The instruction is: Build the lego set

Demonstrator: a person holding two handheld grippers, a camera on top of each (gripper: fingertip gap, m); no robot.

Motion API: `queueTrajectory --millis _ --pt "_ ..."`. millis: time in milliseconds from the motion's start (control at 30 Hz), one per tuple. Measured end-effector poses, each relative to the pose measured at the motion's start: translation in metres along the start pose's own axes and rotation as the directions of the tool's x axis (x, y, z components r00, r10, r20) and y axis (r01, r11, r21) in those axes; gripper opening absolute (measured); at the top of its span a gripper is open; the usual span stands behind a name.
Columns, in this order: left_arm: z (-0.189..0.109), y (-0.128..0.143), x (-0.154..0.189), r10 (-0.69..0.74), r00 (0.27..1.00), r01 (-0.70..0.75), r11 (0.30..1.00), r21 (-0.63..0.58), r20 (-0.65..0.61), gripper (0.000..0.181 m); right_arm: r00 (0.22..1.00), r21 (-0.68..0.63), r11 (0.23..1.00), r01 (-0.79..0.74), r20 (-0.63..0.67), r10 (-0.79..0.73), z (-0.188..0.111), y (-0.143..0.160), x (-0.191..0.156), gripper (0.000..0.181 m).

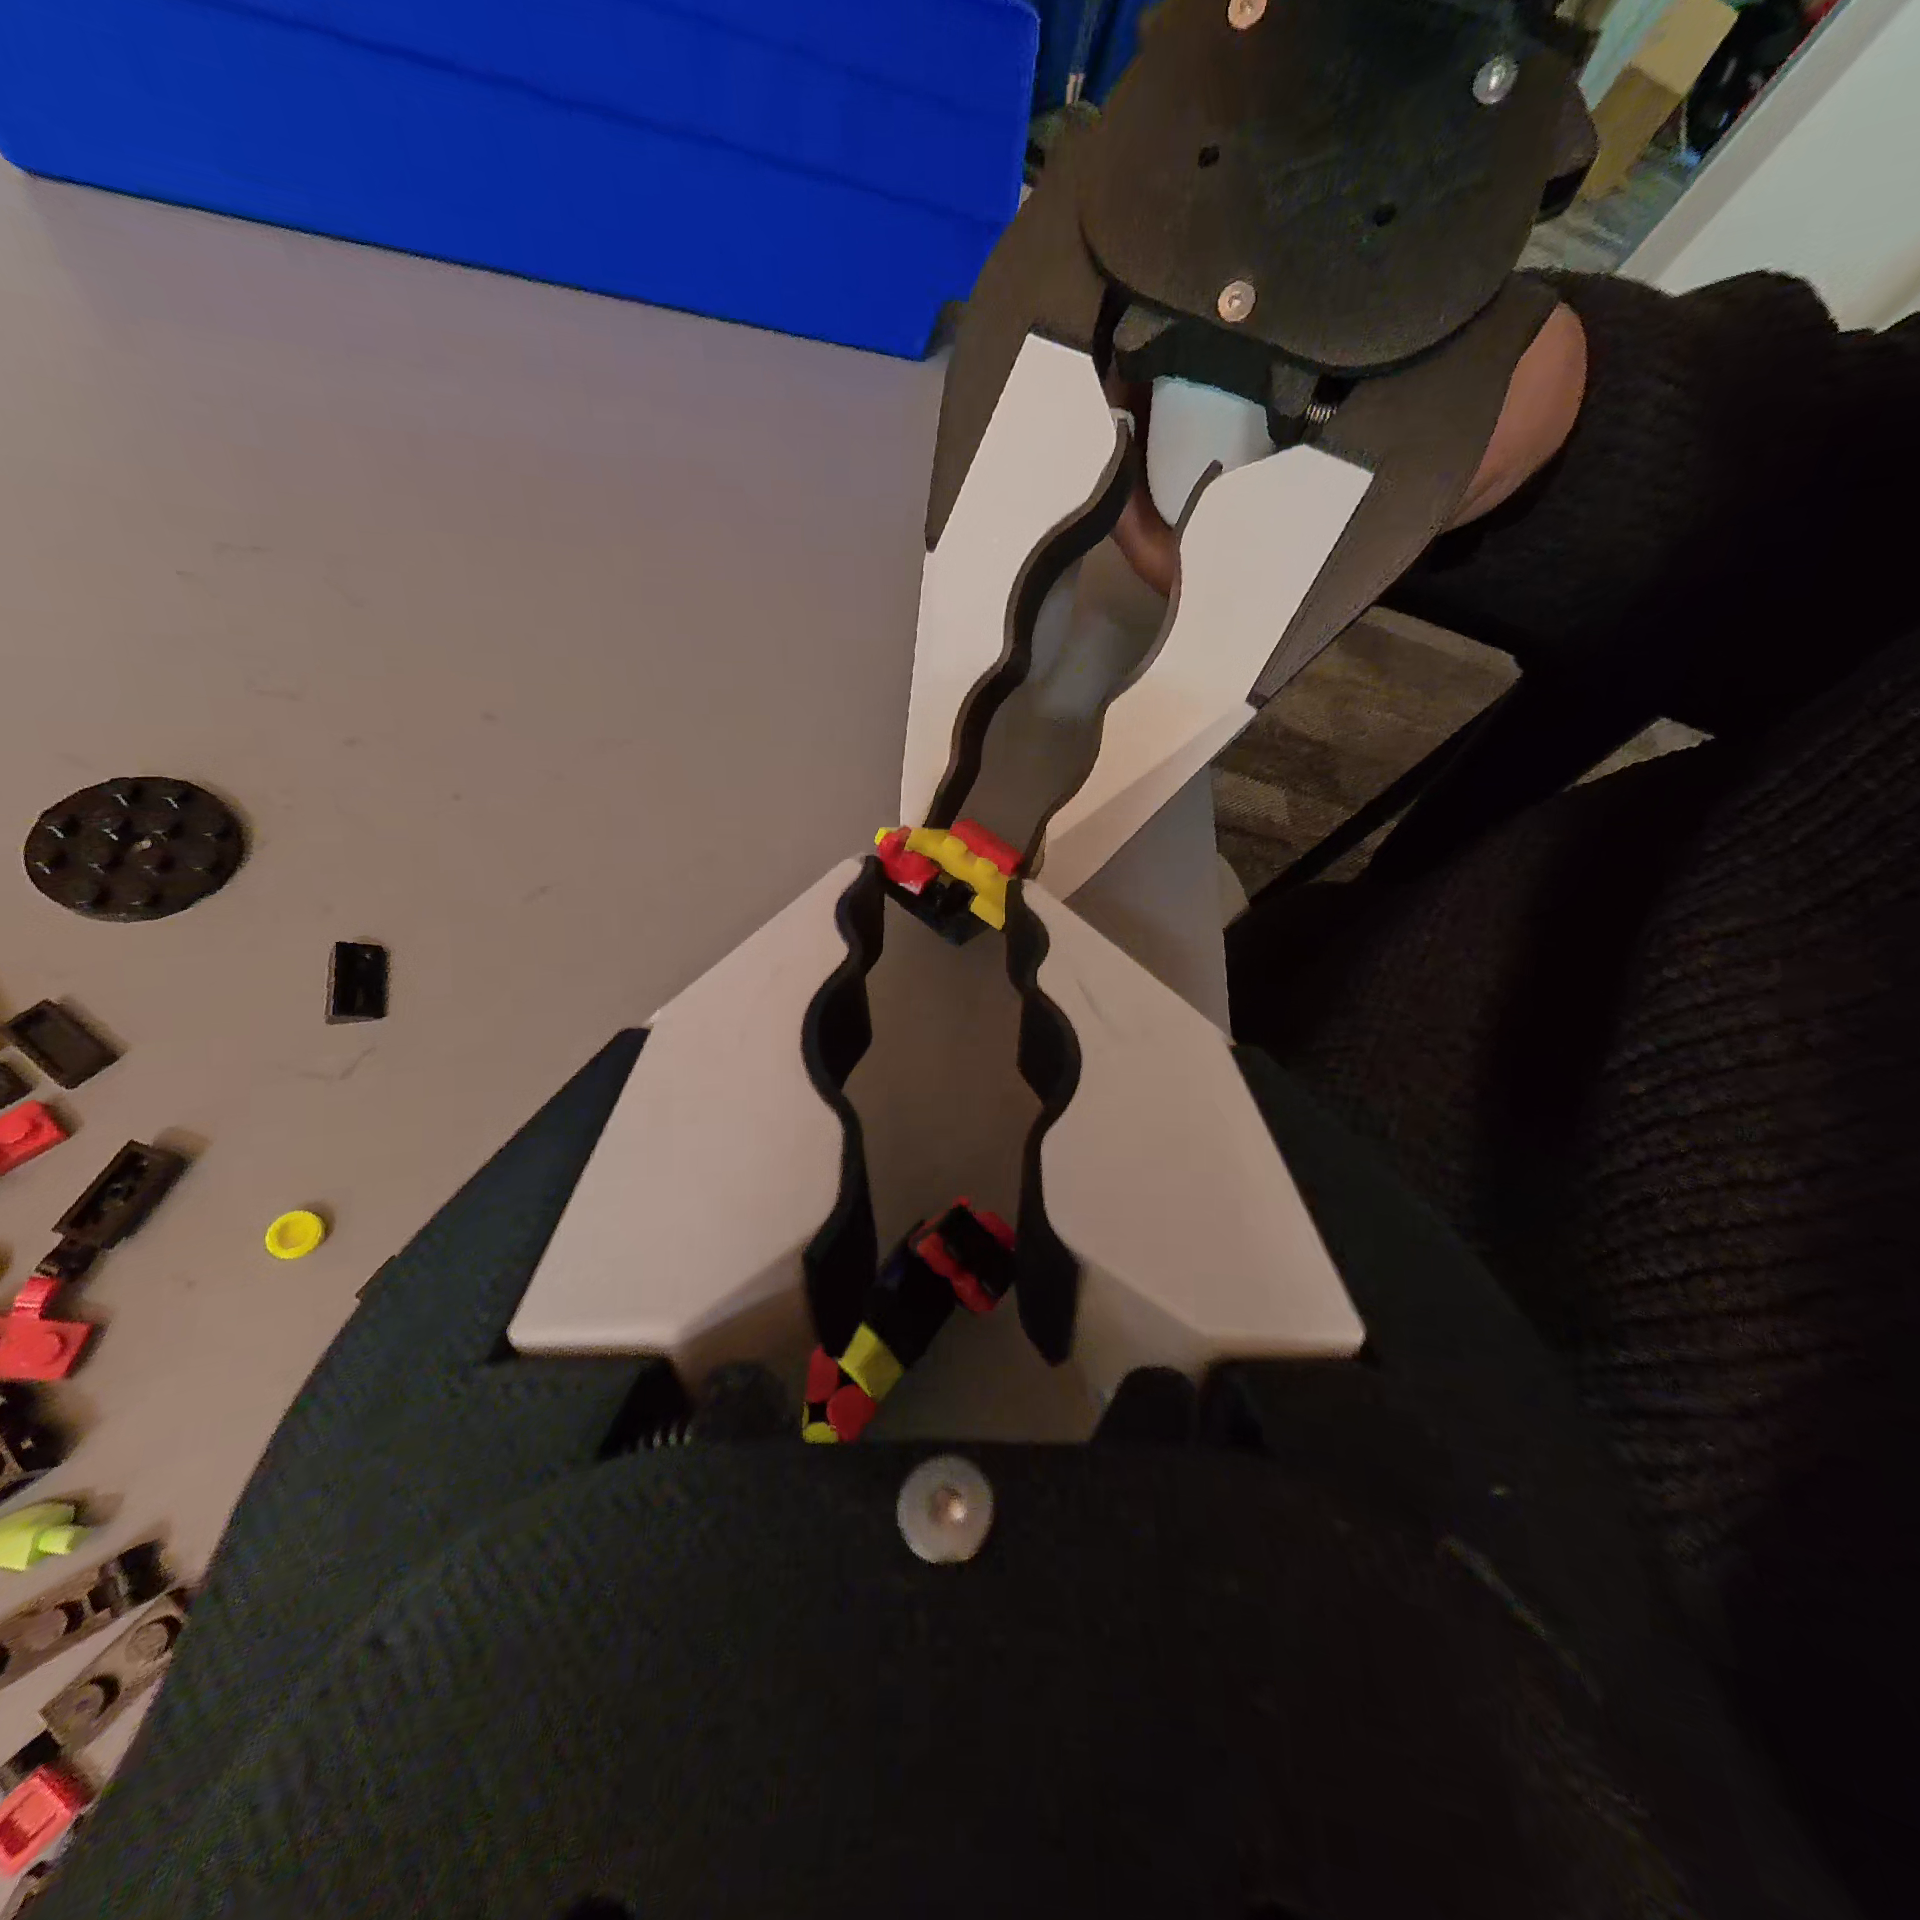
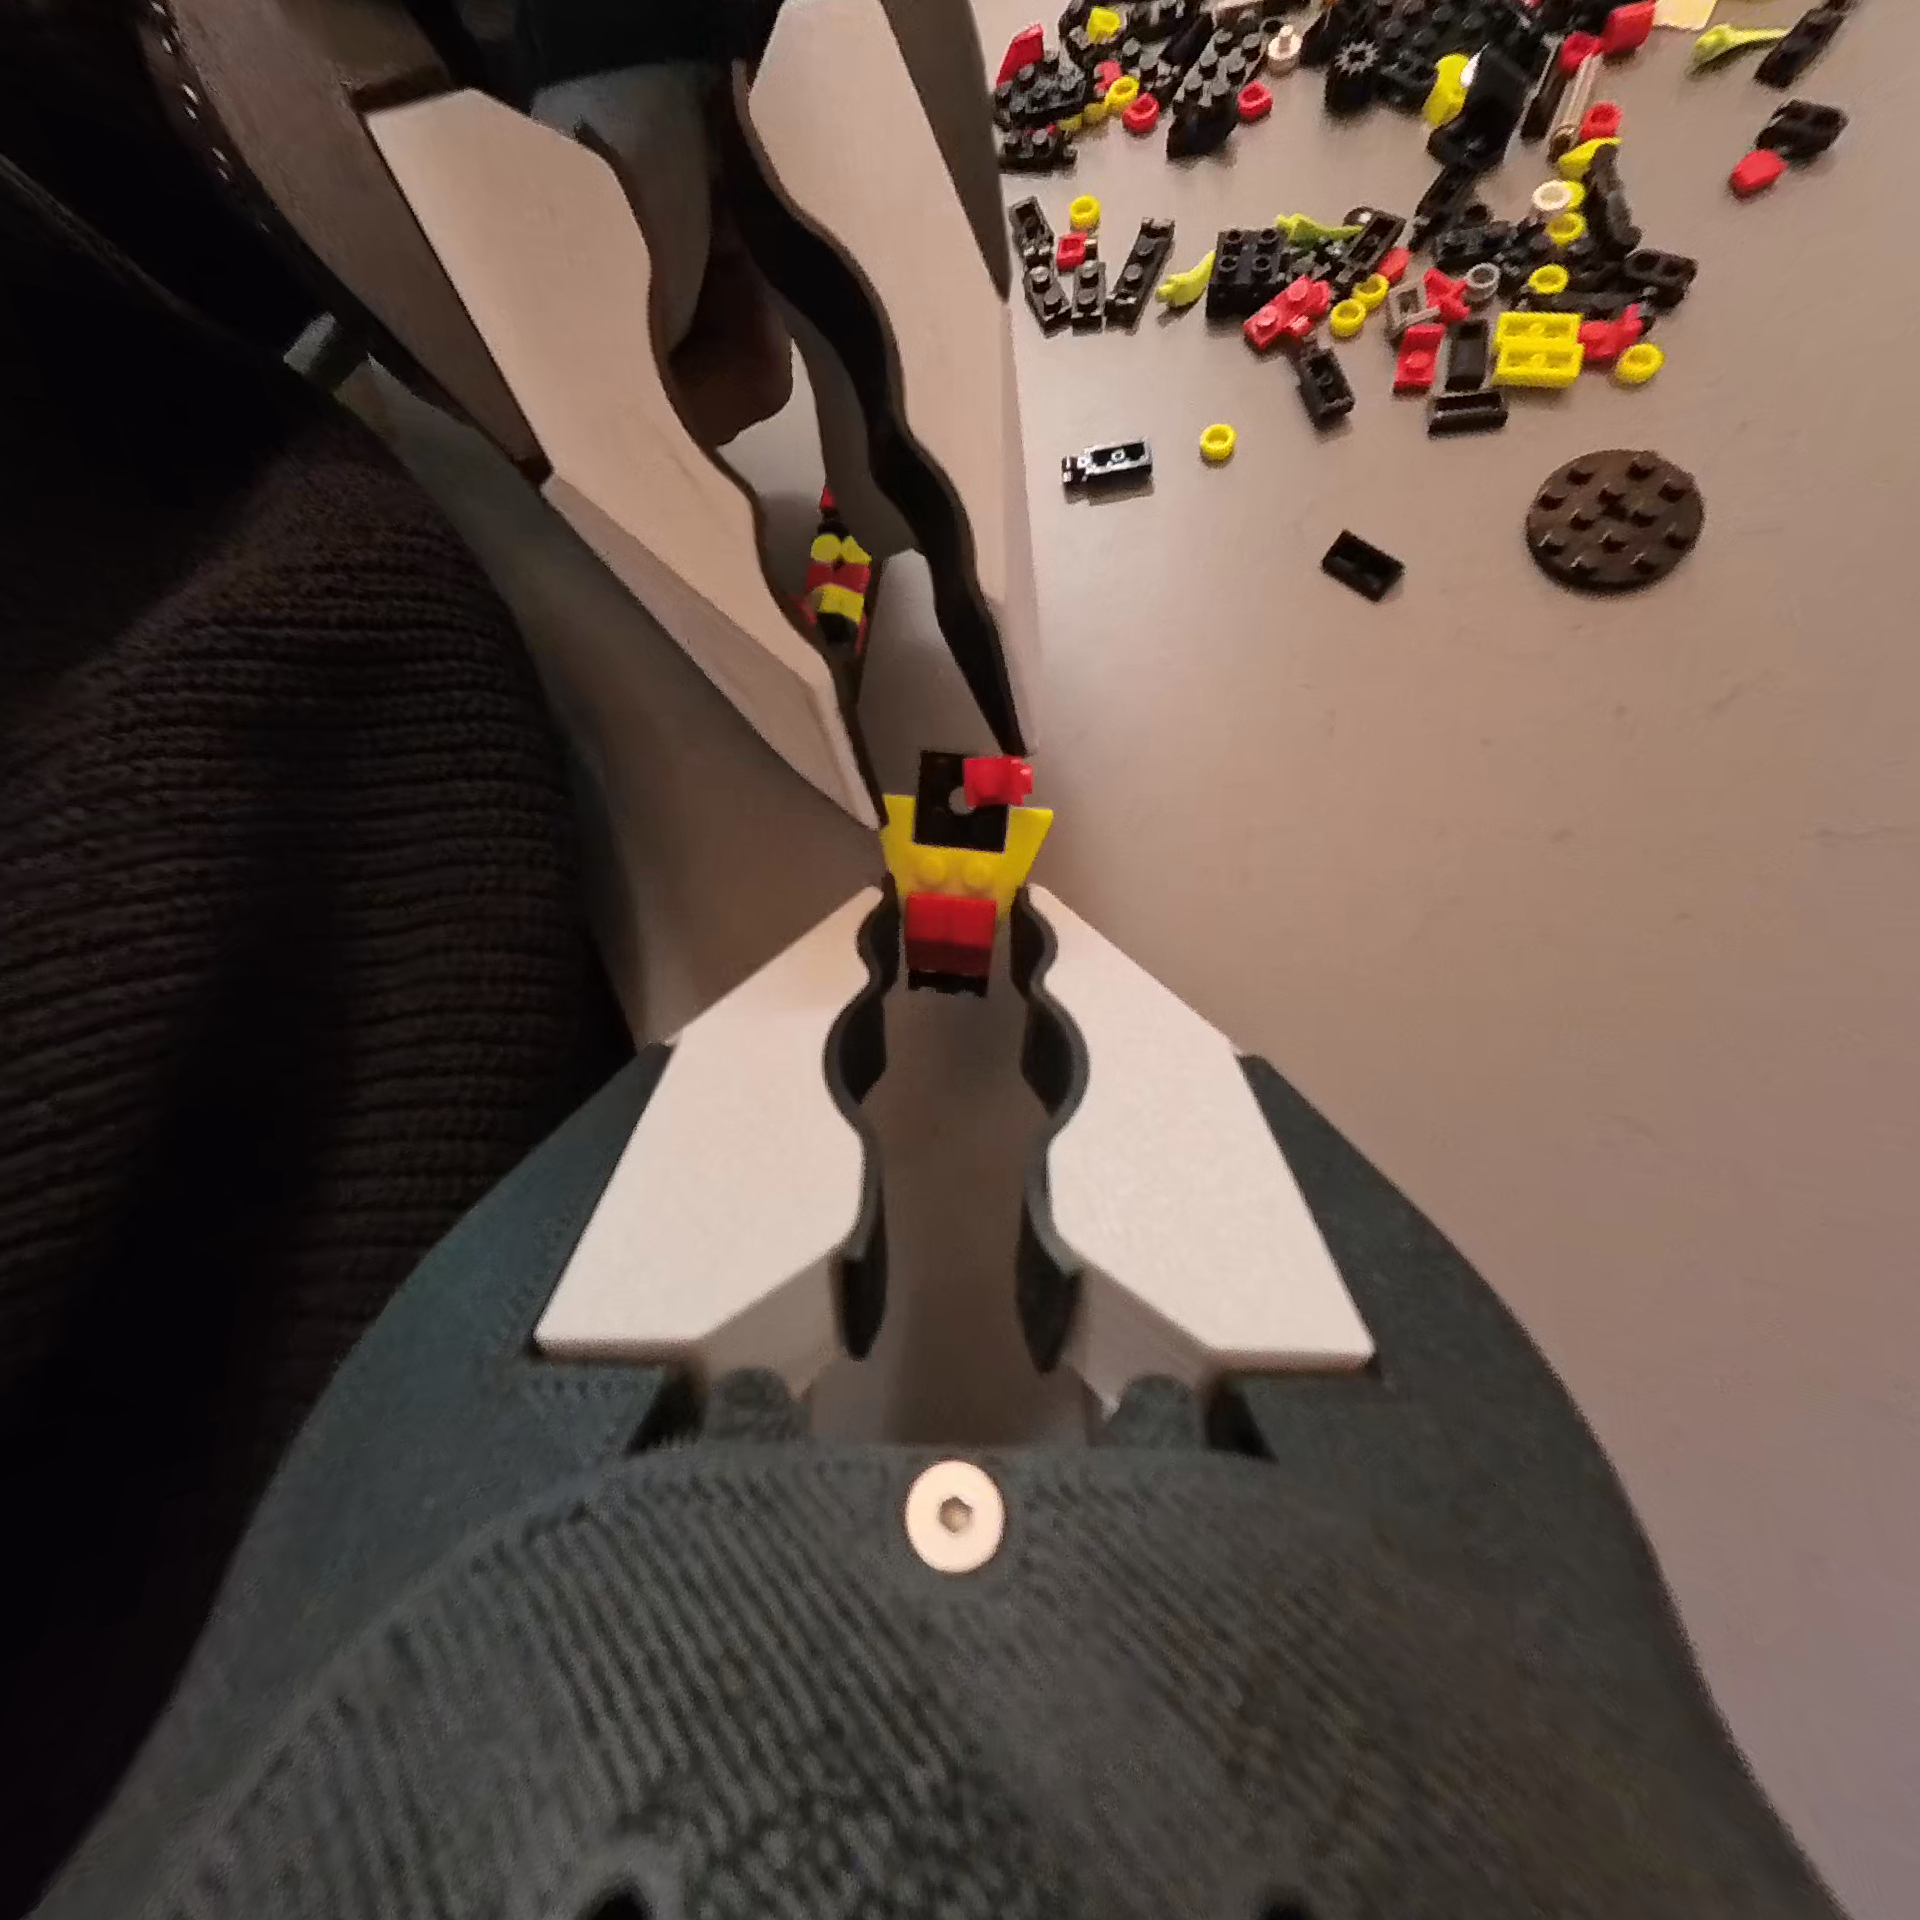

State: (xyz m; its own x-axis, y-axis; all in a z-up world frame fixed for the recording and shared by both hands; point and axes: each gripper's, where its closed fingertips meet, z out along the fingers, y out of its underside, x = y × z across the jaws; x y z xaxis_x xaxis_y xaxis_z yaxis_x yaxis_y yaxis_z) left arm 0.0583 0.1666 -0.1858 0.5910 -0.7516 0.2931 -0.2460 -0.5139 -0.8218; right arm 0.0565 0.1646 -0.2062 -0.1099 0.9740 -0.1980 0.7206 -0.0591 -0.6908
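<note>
Grey table (image 2: 1351, 935) below — both claws pinch one small lego build (image 2: 961, 883).

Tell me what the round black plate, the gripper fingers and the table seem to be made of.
Round black plate: likely moulded hard plastic, shown by its even studs and a dull sheen. Fingers: flat matte white faces with black wavy inner edges, possibly rubber lining; uncertain. Table: a smooth, matte, pale surface, perhaps laminate, with faint scuff marks.
</note>
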Motion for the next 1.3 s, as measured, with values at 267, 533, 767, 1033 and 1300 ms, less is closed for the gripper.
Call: queueTrajectory --millis 267,533,767,1033,1300 --pt "0.0 0.002 0.0 -0.002 1.0 0.002 1.0 -0.002 -0.005 0.022 1.0 0.003 1.0 -0.005 0.01 0.005 0.001 0.0 -0.001 0.02" --pt "-0.008 -0.017 -0.012 -0.303 0.946 0.315 0.944 0.099 -0.115 0.037 0.995 0.163 0.985 -0.048 -0.076 0.061 -0.014 -0.023 0.017 0.021" --pt "-0.015 -0.044 -0.012 -0.507 0.808 0.576 0.787 0.222 -0.301 0.039 0.978 0.362 0.929 -0.073 -0.158 0.139 -0.028 -0.055 0.025 0.021" --pt "-0.026 -0.053 -0.016 -0.538 0.767 0.631 0.731 0.259 -0.35 0.025 0.968 0.426 0.901 -0.087 -0.177 0.177 -0.029 -0.066 0.023 0.021" --pt "-0.032 -0.054 -0.021 -0.551 0.749 0.655 0.702 0.28 -0.368 0.007 0.975 0.387 0.92 -0.064 -0.174 0.141 -0.028 -0.06 0.022 0.02"
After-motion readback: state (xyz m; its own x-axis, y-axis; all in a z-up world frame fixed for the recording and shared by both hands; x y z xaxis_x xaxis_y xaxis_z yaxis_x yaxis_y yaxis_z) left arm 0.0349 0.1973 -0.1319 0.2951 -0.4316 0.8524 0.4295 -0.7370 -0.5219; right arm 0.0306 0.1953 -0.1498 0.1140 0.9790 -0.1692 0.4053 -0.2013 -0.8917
